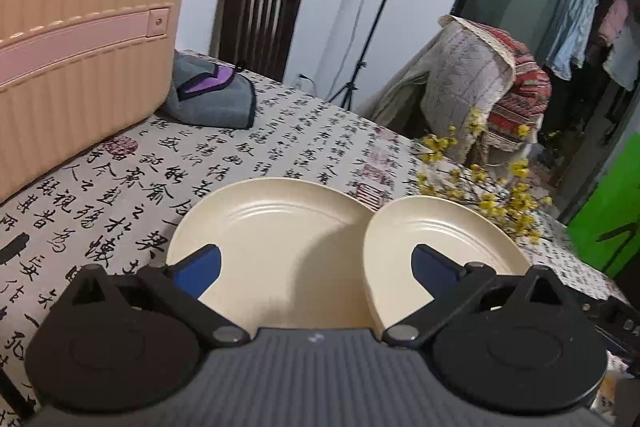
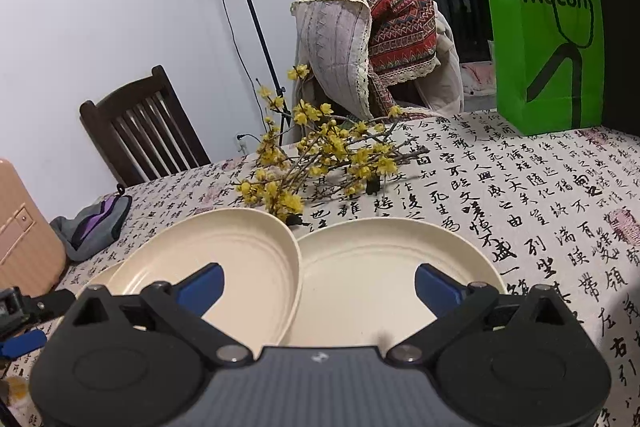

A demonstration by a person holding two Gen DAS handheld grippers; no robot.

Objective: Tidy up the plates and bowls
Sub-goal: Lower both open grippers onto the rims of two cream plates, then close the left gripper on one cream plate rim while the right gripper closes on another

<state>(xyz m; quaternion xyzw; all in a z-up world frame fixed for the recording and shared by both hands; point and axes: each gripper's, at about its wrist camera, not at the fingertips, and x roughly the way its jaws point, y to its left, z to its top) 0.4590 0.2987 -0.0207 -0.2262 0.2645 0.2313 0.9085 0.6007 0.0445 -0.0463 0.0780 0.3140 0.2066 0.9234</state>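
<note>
Cream ribbed plates lie on the calligraphy-print tablecloth [image 1: 280, 131]. In the left wrist view a large plate [image 1: 272, 239] lies flat, and a second plate [image 1: 436, 247] rests tilted over its right rim. My left gripper [image 1: 316, 255] hovers open above both, its blue pads wide apart. In the right wrist view the tilted plate [image 2: 240, 259] leans on a sliver of the lower plate [image 2: 100, 277], beside a third flat plate [image 2: 380, 267]. My right gripper [image 2: 319, 271] is open above these two, holding nothing. No bowl is in view.
A pink suitcase [image 1: 80, 47] and a grey-purple pouch [image 1: 216, 95] sit at the table's left. Yellow flower branches [image 2: 320, 155] lie just behind the plates. A green paper bag [image 2: 548, 47] stands at the back right. Dark wooden chair [image 2: 140, 131] and cloth-draped chair [image 2: 372, 39] line the far edge.
</note>
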